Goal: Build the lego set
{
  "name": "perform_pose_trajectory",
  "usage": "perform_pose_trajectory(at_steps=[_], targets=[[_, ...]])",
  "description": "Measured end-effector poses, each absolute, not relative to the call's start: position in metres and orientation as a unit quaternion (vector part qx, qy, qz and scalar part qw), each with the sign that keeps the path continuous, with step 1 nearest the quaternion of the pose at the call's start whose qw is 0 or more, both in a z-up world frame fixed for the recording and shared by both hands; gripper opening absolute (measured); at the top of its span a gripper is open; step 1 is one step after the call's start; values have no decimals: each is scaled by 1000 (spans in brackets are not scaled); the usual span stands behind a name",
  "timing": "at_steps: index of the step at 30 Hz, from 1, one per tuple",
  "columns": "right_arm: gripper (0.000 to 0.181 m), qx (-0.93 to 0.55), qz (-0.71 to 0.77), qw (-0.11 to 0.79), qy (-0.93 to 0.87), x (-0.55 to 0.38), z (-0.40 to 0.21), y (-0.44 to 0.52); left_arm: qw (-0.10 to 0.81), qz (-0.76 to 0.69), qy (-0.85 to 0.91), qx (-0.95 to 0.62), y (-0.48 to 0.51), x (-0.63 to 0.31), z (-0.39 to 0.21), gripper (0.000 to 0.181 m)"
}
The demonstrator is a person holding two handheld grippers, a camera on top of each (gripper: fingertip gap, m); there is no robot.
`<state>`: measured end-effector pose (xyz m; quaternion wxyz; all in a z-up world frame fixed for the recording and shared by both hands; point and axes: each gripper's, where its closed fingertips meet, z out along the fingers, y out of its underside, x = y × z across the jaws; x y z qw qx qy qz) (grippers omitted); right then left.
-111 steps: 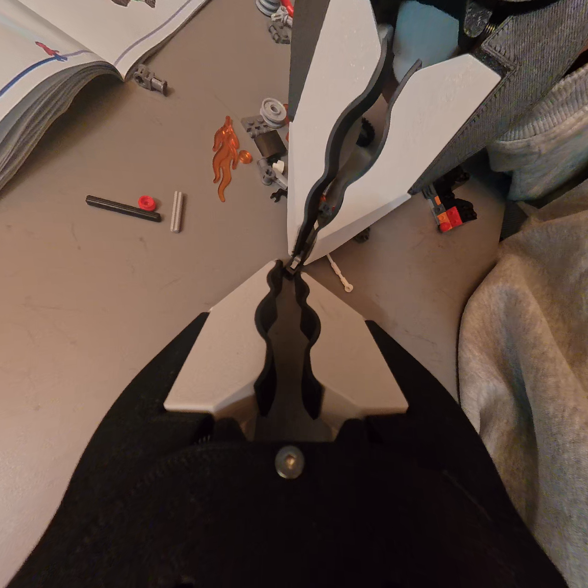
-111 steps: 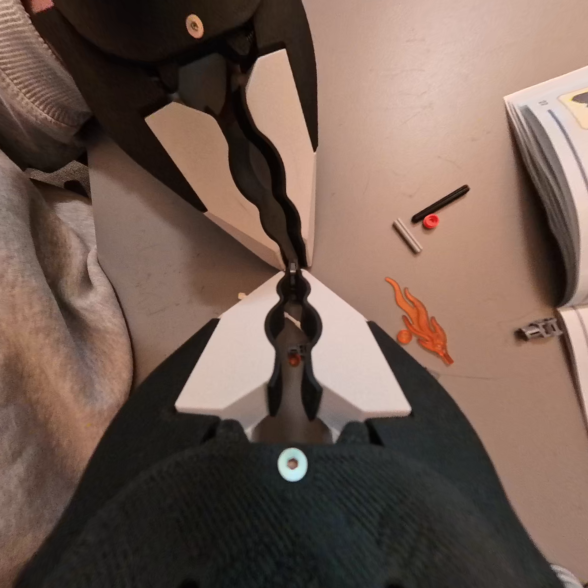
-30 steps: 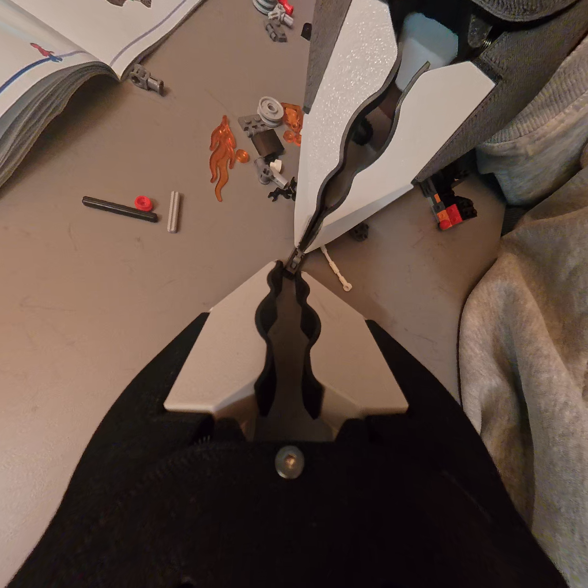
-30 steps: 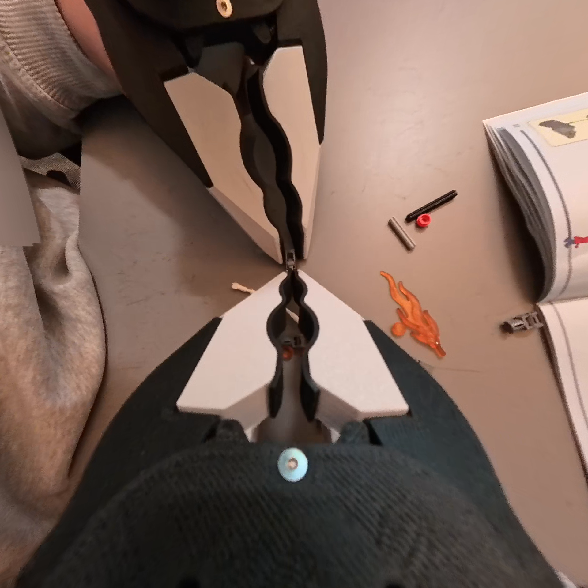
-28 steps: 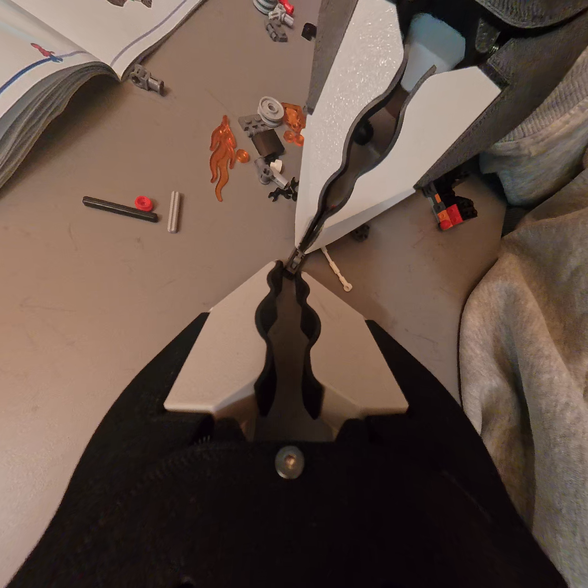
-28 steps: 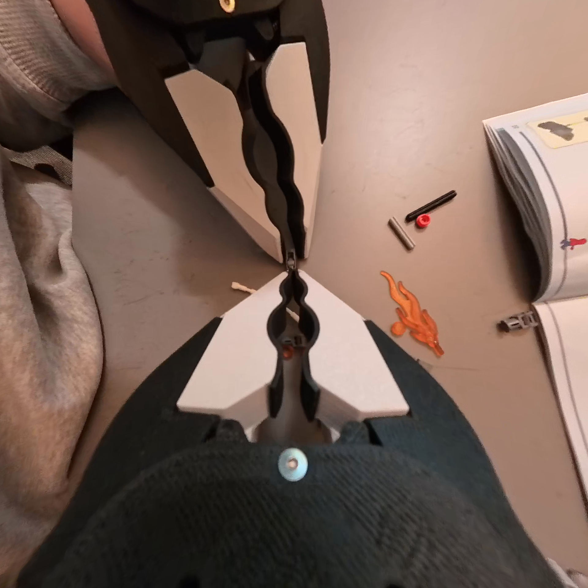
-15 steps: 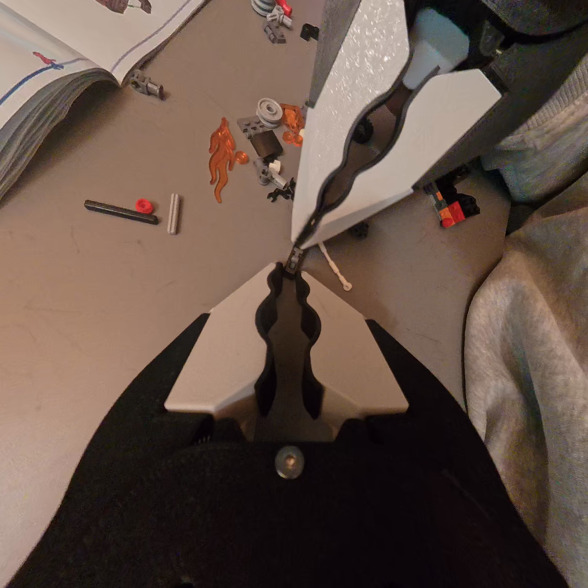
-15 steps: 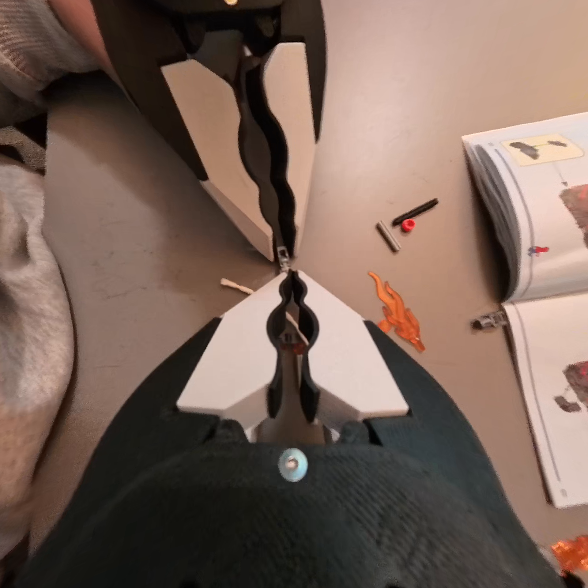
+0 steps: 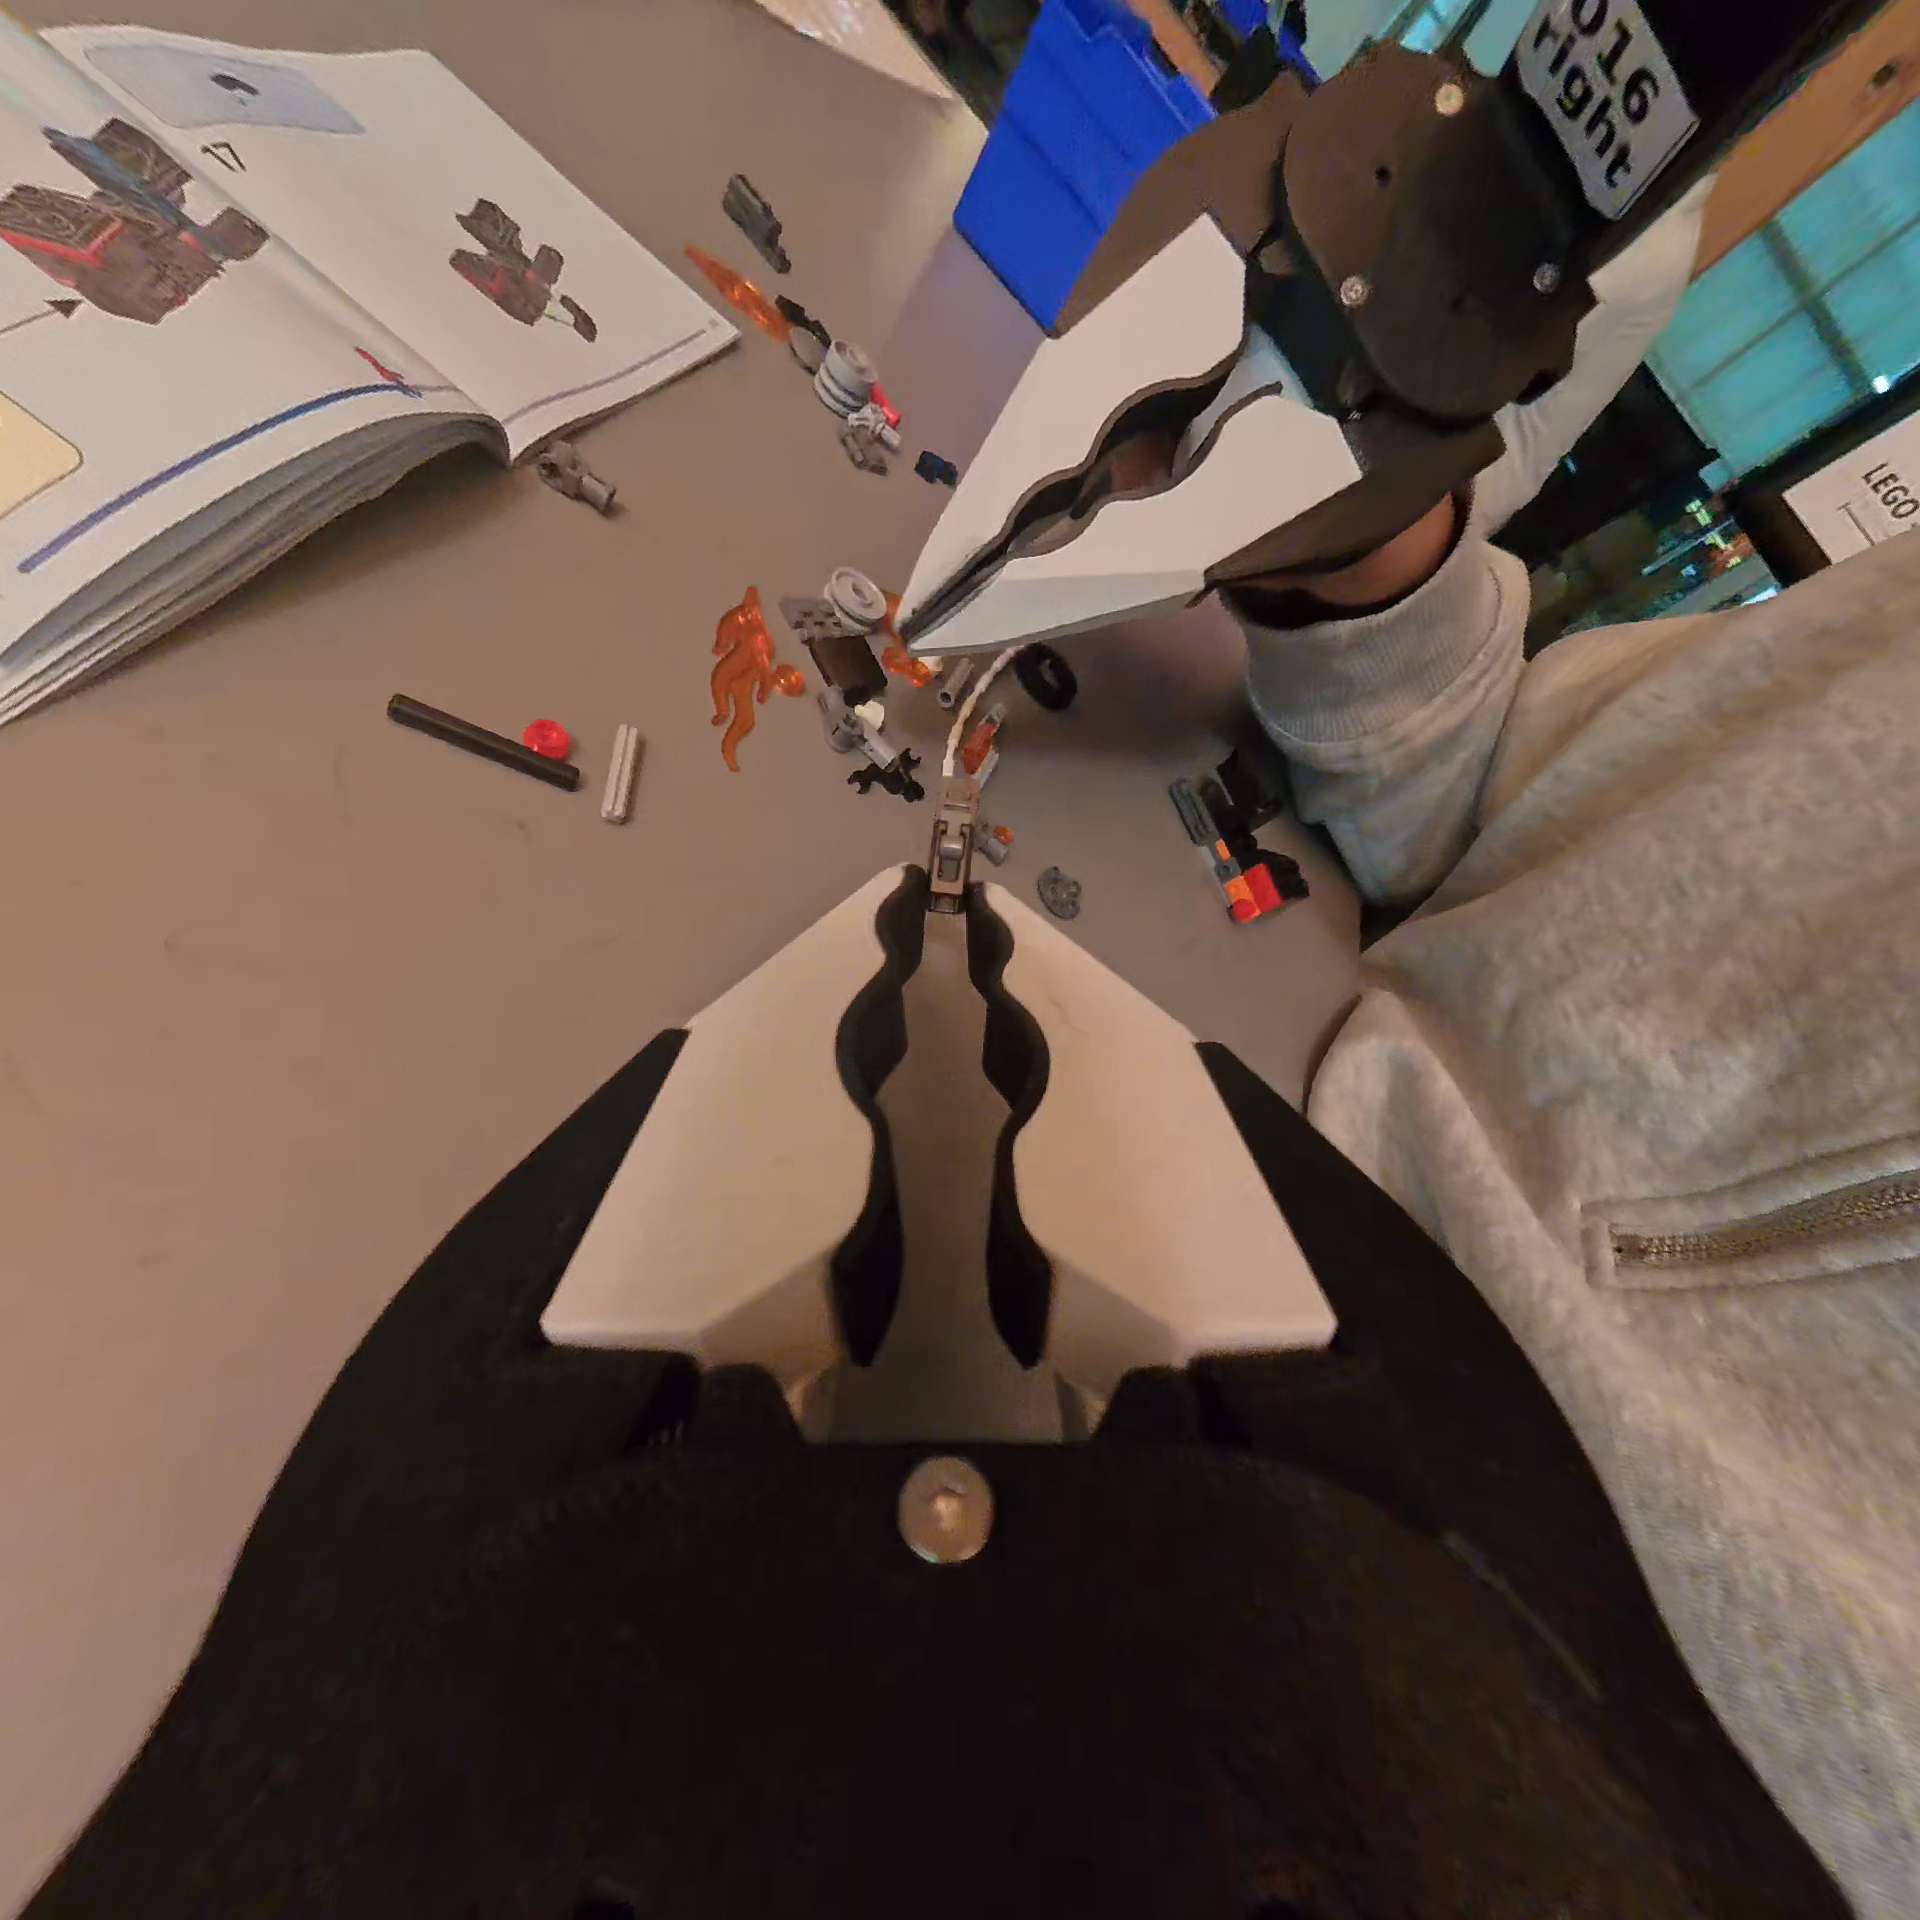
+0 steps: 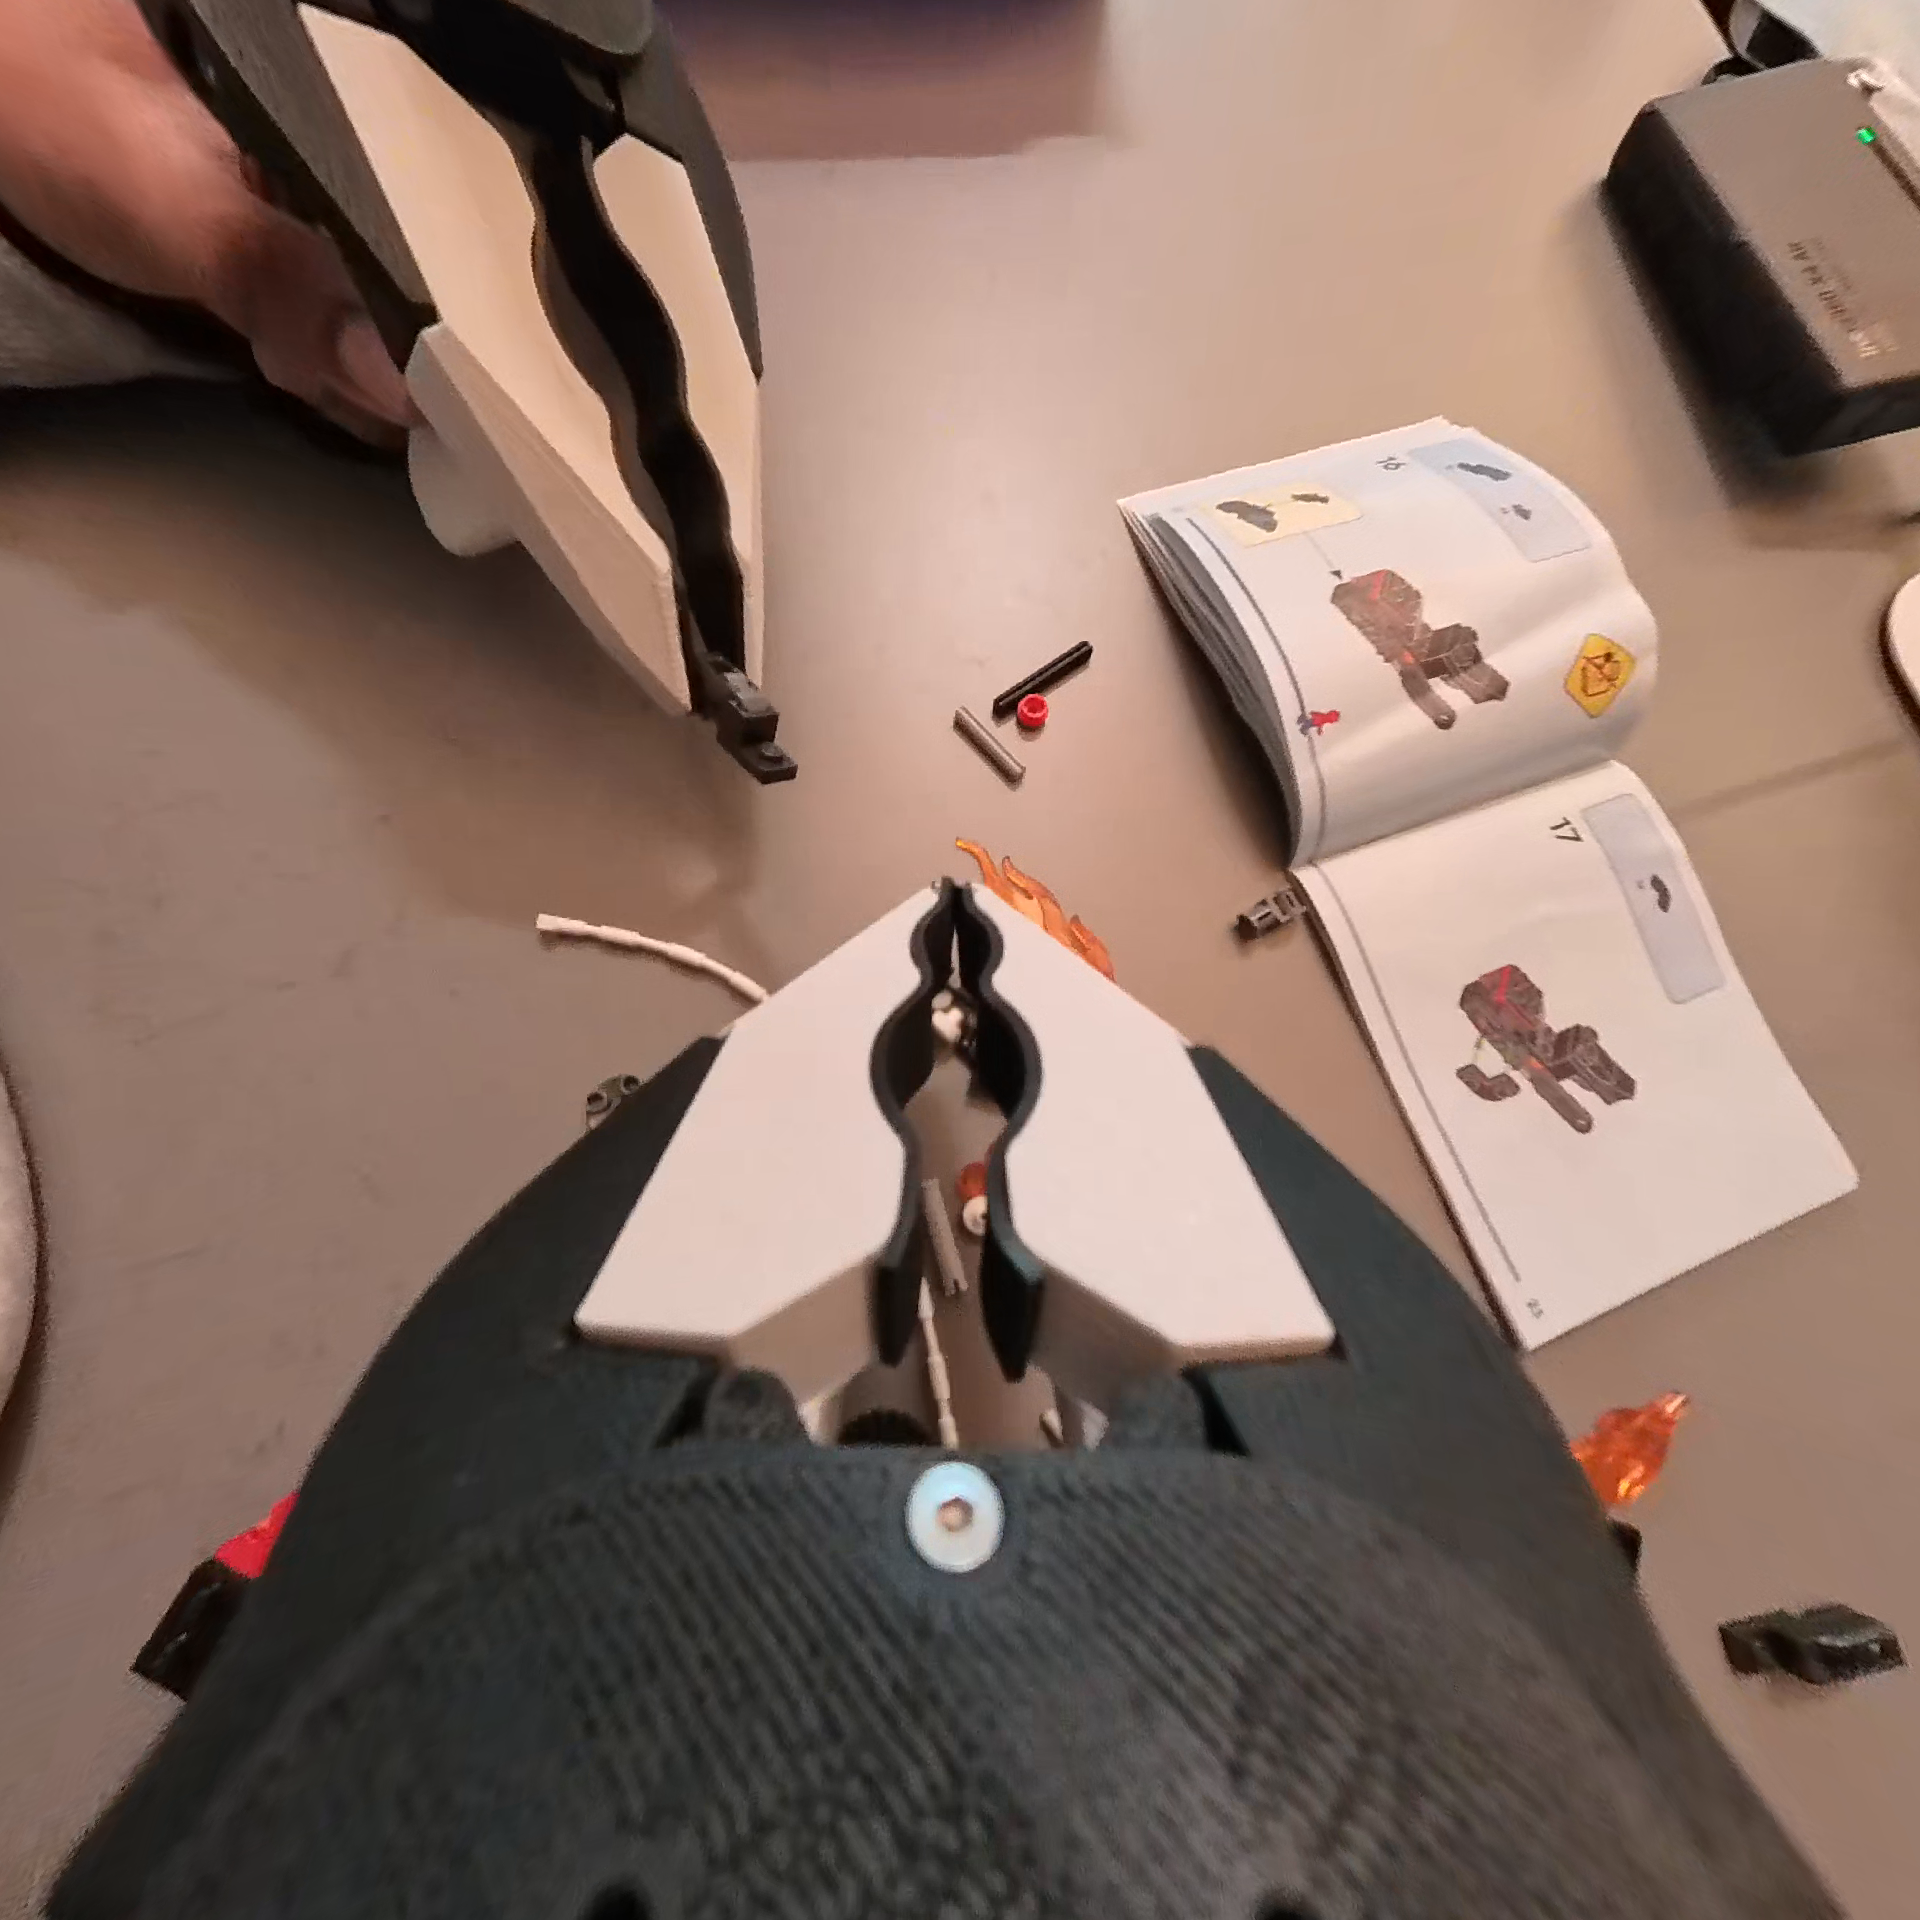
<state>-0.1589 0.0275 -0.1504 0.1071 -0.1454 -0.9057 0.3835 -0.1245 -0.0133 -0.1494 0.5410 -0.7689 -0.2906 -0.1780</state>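
**Left pinches a small Lego part, right's tips are closed**

L gripper is clenched on one small grey-and-dark Lego piece, which pokes out past the tips, up off the table. From the right wrist view the same piece hangs at the L tips, top left.

R gripper has its tips pressed together. Can't tell if anything tiny is caught there. It sits over the loose-parts pile.

Quick count:
- 1 instruction booklet, open, 2 pages showing, each w/ a printed page no. and build pics
- 1 black rod, 1 red round stud touching it, 1 short grey rod just beside
- 1 big orange flame
- 2 grey wheels
- 1 white cord
- 1 small black-red-orange sub-build near the sleeve

Writing: a white label on the R gripper's body and print on a black box, far right.
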Motion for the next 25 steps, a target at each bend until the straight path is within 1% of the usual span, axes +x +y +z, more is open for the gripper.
perform_pose_trajectory(at_steps=[8,12,17,20,25], targets=[[0,-145,387,121,-902,-157,-150,32,548,-152,-297,-767,-15,-130,-148,5],[0,-144,382,131,-904,-155,-156,34,513,-109,-287,-802,-11,-128,-158,5],[0,-128,399,182,-890,-158,-144,35,465,-65,-271,-840,-7,-126,-172,5],[0,-127,414,180,-883,-156,-140,32,446,-46,-266,-854,-6,-125,-178,5],[0,-118,396,175,-894,-152,-151,30,414,-28,-261,-872,-5,-124,-187,5]])
